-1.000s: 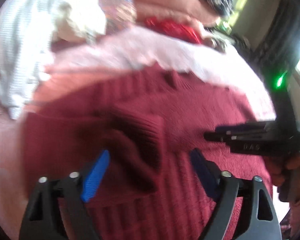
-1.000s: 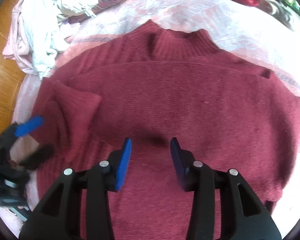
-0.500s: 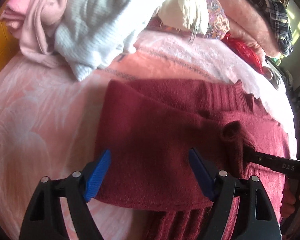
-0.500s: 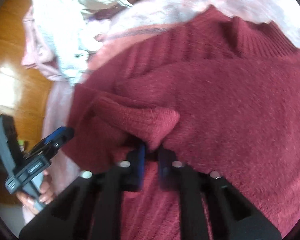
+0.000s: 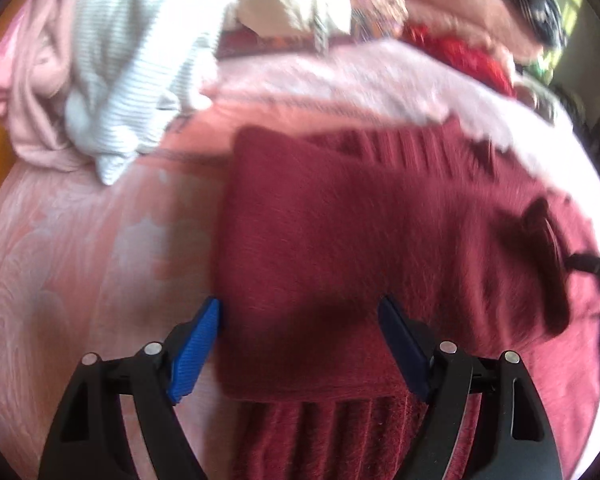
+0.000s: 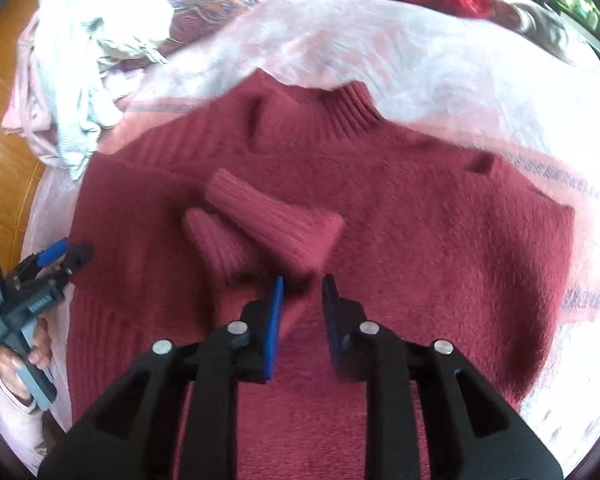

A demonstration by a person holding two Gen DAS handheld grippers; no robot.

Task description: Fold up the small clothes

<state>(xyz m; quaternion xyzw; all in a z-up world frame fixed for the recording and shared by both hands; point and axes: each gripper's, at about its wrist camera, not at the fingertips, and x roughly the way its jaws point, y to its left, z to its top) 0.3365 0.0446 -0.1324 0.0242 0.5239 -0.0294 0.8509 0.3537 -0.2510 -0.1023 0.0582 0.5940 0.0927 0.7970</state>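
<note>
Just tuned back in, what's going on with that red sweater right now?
A person with a gripper in each hand is folding a dark red sweater spread on a pink bedcover. One sleeve is folded in across the chest. The right gripper sits just below the cuff, jaws opening with nothing clamped between them. The left gripper is open over the sweater's folded side edge. A heap of unfolded clothes waits beyond.

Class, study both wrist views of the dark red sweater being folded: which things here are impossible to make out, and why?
- Sweater hem: right wrist view, hidden behind the right gripper, whose jaws are opening.
- Clothes pile: left wrist view, blurred; garment types unclear.
- Right gripper in the left wrist view: cut off by the edge.
</note>
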